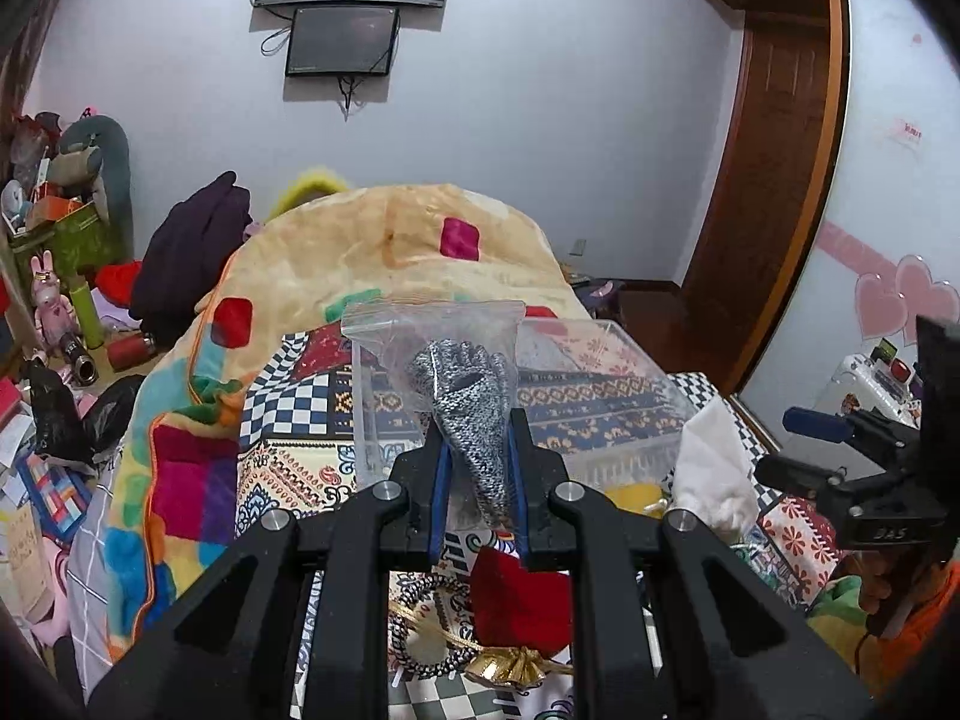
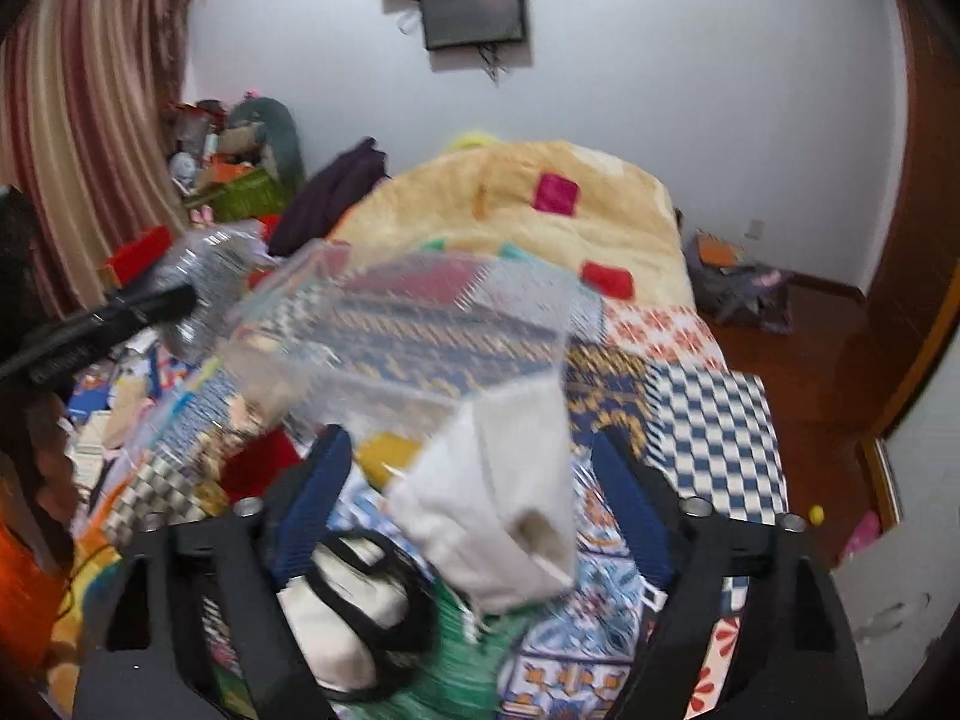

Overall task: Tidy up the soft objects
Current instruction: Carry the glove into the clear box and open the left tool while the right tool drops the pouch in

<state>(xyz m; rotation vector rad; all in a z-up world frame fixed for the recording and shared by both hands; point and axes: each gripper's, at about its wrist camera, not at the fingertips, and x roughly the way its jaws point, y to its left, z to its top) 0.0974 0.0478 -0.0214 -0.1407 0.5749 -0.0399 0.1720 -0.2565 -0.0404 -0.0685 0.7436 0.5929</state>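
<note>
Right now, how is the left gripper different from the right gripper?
The left gripper is shut on the bagged glove, lifted in front of the clear box; the right gripper is open and holds nothing. A white cloth lies between its spread fingers. Both have blue pads on black fingers.

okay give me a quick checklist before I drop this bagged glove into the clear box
1. Left gripper shut on the bagged glove: ok, jaws pinch its lower end.
2. Bag held up in front of the clear box: ok; whether it is over the opening, cannot tell.
3. Box interior free: ok in the left wrist view, only the patterned bedspread shows through it.
4. Right gripper out of the way: ok, jaws open, holding nothing.
5. White cloth clear of the box: not ok, it lies against the near edge.
6. Bag sealed: cannot tell.
</note>
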